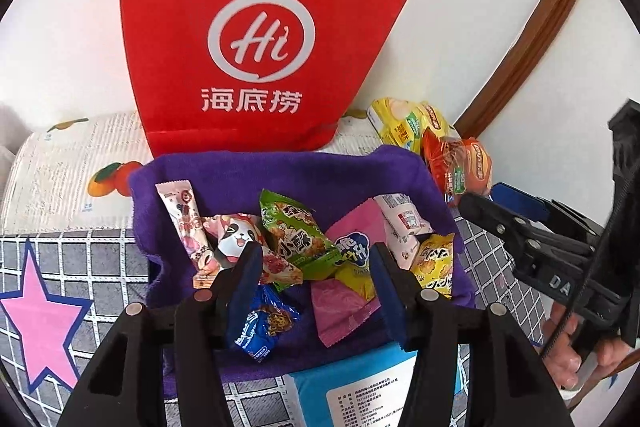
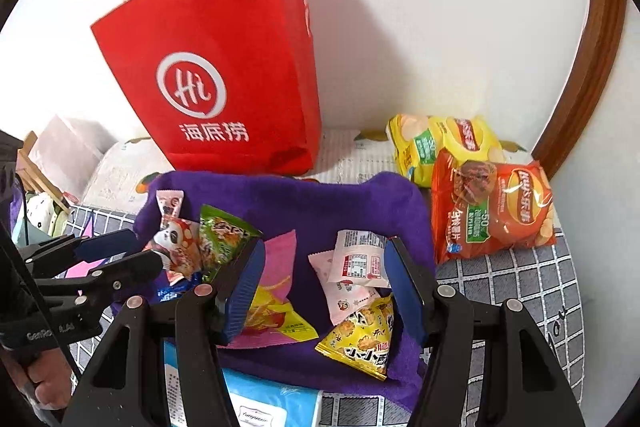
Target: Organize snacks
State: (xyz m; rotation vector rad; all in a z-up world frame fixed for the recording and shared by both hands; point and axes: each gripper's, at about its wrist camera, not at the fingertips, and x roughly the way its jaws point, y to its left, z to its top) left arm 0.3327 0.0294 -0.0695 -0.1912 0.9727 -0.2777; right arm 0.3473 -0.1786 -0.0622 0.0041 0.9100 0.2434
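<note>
Crinkly foil snack packets (image 1: 296,239) are lying in the soft purple fleece basket (image 1: 240,171), both the left hand-held gripper (image 1: 316,267) and right hand-held gripper (image 2: 324,267) hovering released above it, grasping nothing.

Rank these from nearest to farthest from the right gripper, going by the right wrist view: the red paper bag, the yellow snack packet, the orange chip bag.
1. Yellow snack packet, just below the right gripper.
2. Orange chip bag, off right.
3. Red paper bag, behind, at the wall.
</note>
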